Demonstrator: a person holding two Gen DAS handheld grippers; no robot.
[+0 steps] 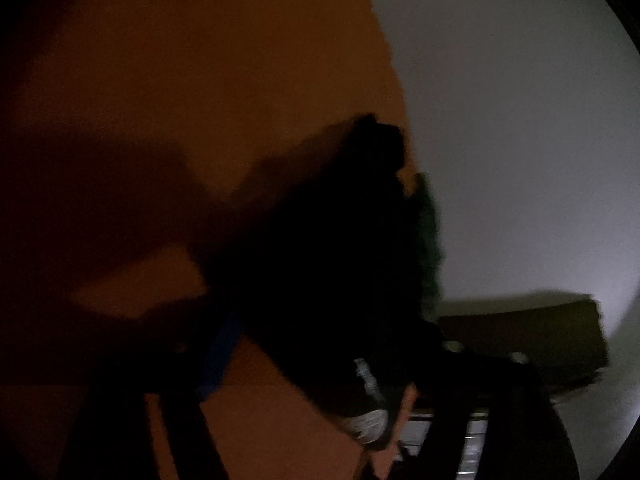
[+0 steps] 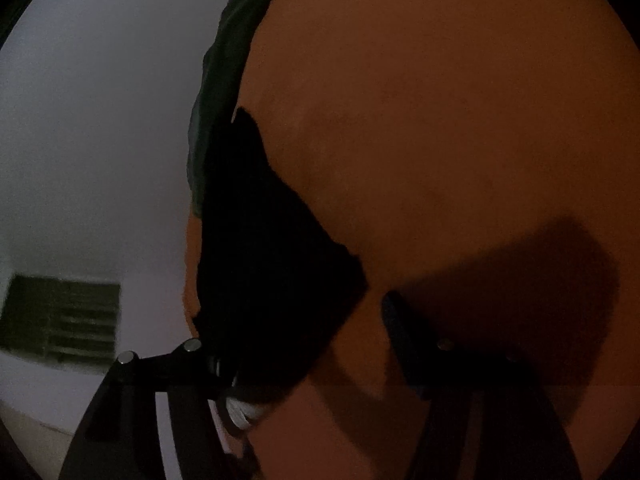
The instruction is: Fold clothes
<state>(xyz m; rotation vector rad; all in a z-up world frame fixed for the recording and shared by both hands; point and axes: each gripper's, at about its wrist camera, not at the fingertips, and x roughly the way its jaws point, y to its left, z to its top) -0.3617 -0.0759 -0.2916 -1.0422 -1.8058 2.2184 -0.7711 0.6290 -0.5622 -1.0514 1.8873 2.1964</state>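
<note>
Black garment (image 1: 320, 248) blurred, details indistinct

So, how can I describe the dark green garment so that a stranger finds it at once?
Find the wide orange surface and follow its edge beside the pale floor. A black garment lies there, and the dark green garment sits just beyond it. It alone is green; the white label is on the black one.

orange surface (image 2: 460, 120), black garment (image 2: 260, 260) (green beside)

We see a black garment (image 2: 264, 264) bunched on the orange surface (image 2: 460, 120), white label (image 2: 244, 412) showing (very dim), a dark green cloth (image 2: 224, 80) beside it.
</note>
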